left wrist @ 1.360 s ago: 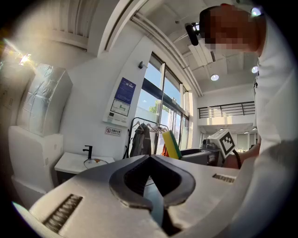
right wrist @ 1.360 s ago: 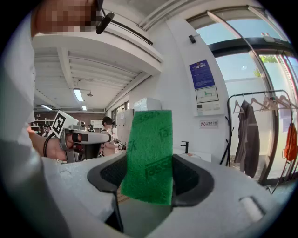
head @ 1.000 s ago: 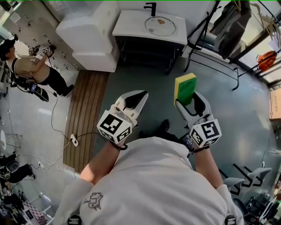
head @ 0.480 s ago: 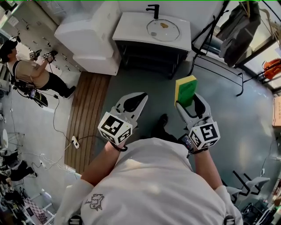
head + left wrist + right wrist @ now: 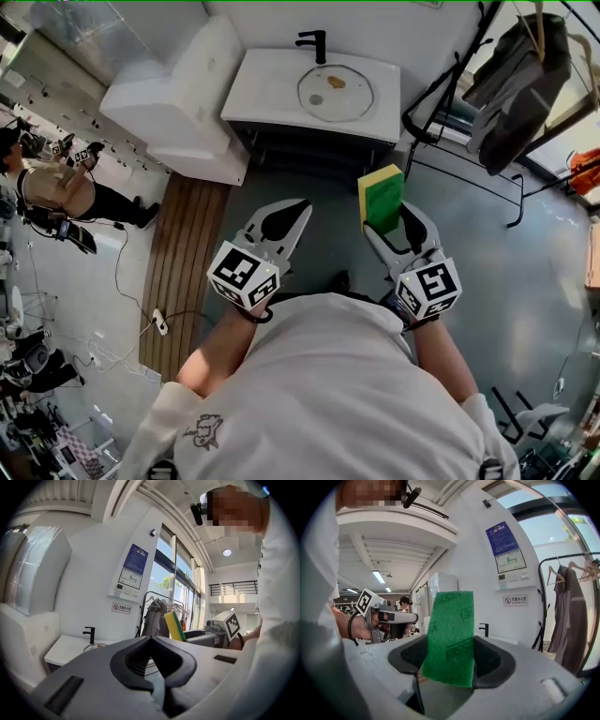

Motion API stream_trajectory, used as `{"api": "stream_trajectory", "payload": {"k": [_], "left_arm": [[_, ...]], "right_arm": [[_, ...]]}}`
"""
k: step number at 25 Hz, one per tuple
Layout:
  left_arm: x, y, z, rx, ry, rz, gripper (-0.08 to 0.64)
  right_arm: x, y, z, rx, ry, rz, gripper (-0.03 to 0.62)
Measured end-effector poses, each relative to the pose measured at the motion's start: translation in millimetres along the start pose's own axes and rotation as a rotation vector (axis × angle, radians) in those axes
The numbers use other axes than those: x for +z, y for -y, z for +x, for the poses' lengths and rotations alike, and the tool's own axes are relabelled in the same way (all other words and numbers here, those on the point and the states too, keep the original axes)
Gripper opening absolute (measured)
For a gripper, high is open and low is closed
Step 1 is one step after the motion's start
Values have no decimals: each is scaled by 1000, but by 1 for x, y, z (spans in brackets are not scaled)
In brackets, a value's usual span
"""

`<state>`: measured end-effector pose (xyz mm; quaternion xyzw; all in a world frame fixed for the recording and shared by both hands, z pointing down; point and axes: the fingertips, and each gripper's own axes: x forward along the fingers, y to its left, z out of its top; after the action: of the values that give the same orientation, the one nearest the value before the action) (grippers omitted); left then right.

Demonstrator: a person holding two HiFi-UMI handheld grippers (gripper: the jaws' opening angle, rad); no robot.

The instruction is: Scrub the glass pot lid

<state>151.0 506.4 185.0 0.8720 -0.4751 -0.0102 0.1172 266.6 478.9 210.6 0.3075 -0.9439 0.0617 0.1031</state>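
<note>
**Sponge gripped, lid waiting in the sink**

Seen from above, a person stands on a grey floor [image 5: 525, 272] facing a white sink [image 5: 267, 84] with a black tap [image 5: 314, 42] on the far side. A round glass pot lid [image 5: 349, 101] lies flat in the basin, well apart from both tools. The right hand-held gripper [image 5: 389, 220] is clenched on a yellow and green sponge [image 5: 382, 199], which stands upright between its jaws with the green face toward the gripper's camera. The left hand-held gripper [image 5: 298, 204] is clenched shut with nothing between its jaws. Both are held side by side in the air, near the person's chest.
</note>
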Motion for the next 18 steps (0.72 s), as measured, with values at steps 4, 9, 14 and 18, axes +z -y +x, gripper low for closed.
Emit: {"api": "stream_trajectory", "payload": {"k": [4, 9, 14, 18], "left_arm": [[8, -24, 37, 16, -9, -27, -3], [11, -62, 65, 15, -18, -32, -3], [17, -114, 92, -20, -21, -36, -3], [22, -168, 107, -52, -33, -27, -3]], "right_arm": [[8, 39, 24, 15, -13, 5, 301], [12, 68, 62, 5, -33, 15, 301], [21, 88, 114, -22, -45, 17, 301], [27, 102, 162, -53, -54, 26, 301]]}}
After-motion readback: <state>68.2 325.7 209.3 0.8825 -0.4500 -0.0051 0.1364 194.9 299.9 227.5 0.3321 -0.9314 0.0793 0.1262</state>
